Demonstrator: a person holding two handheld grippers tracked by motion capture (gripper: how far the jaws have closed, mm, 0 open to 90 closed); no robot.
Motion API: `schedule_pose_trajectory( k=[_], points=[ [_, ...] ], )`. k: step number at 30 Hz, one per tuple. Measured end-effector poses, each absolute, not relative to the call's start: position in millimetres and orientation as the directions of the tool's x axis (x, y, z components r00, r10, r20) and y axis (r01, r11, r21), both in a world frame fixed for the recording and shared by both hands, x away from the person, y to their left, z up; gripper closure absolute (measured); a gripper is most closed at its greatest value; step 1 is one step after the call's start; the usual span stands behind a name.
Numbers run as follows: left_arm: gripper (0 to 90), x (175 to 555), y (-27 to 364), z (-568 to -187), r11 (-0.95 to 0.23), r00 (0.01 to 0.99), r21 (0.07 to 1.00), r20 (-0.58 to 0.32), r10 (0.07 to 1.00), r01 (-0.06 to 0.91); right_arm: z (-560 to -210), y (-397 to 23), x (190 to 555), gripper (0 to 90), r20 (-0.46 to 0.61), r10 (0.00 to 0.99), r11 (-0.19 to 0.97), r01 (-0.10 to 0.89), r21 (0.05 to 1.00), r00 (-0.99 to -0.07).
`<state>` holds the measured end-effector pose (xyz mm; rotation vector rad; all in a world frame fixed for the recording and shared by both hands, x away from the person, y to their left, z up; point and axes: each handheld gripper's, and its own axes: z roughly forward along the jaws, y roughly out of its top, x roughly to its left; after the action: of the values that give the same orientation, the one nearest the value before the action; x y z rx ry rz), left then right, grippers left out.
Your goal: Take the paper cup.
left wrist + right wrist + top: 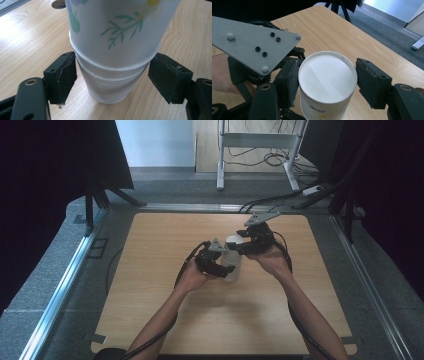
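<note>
Standing near the middle of a light wooden table (pixel 150 320), a stack of white paper cups (pixel 232 265) is being handled by two hand-held grippers. In the high view, the left gripper (pixel 220 265) is being brought in from the left at the lower part of the stack, while the right gripper (pixel 240 246) is being held at the top of it from the right. A forearm is being extended toward each gripper from the bottom edge of that view.

In the left gripper view, the cups are being seen turned mouth-down and nested: an upper cup (pixel 117 27) printed with green sprigs and a yellow flower is being shown sitting over a lower cup (pixel 110 87), whose rim is resting on the table. The two black jaws are being held on either side of the lower cup, just under the upper cup's rolled rim. They are being kept part-way open, the left pad (pixel 62 75) close against the cup wall; whether the pads are being pressed on it cannot be told.

In the right gripper view, the flat white base of the upper cup (pixel 327 76) is being shown from above. The right gripper's jaws are being clamped against its opposite sides, so this cup is being gripped. The grey three-cornered plate (pixel 249 42) of the left gripper is being seen just beside it.
</note>
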<state>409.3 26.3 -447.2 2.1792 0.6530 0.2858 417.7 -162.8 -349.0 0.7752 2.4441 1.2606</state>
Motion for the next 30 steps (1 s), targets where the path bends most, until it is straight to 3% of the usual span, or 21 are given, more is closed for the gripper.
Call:
schedule_pose_trajectory(
  k=[7, 10, 30],
  points=[
    [21.9, 409, 27, -448, -0.521, 0.838, 0.774, -0.023, 0.545, 0.360, -341, -163, 417, 37.0, -0.006, 0.571, 0.477, 0.325, 0.817, -0.821],
    [14.0, 410, 27, -449, -0.510, 0.834, 0.776, -0.038, 0.551, 0.372, -336, -163, 416, 37.0, -0.010, 0.568, 0.479, 0.321, 0.817, -0.823],
    [1.1, 407, 33, -442, -0.503, 0.842, 0.773, -0.071, 0.535, 0.385, -306, -167, 406, 37.1, -0.032, 0.555, 0.483, 0.291, 0.826, -0.831]
  ],
)
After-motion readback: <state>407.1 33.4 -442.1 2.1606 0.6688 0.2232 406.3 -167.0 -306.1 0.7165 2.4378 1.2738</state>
